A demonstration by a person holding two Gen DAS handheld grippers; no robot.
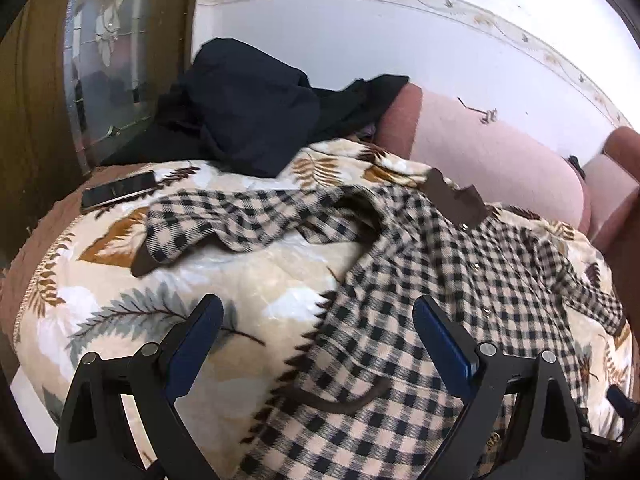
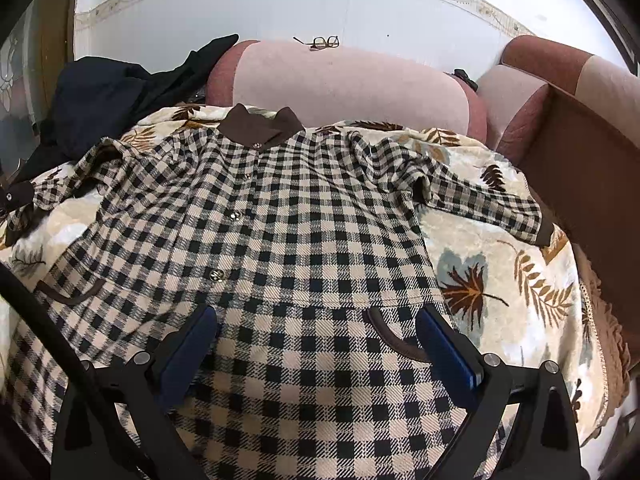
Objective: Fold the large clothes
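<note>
Since the checked shirt (image 2: 280, 232) looks like thick, soft flannel-type cloth, I judge it light but floppy: it will sag and drag across the leaf-print blanket (image 1: 248, 280) unless I lift it by firm edges, so hem corners, shoulder seams and cuffs seem the places to pinch.

Both tools are empty, their jaws spread wide. Directly under and ahead of the right hand-held gripper (image 2: 316, 320) lies the lower front of the shirt, with a curved brown pocket trim just inside its right finger. The left hand-held gripper (image 1: 318, 312) hovers over the shirt's side edge, which runs between its fingers, bare blanket beneath its left finger and checks beneath its right.

Farther ahead of the right tool, the button line runs up to the brown collar (image 2: 264, 124). The garment lies face up, spread but wrinkled, black and cream checks throughout. One sleeve (image 2: 480, 200) trails off to the right, ending in a brown cuff; the other sleeve (image 1: 224, 220) stretches ahead-left of the left tool, bunched and twisted.

Beyond it all, a dark garment (image 1: 248, 120) is heaped against the pink sofa back (image 2: 352, 84).
</note>
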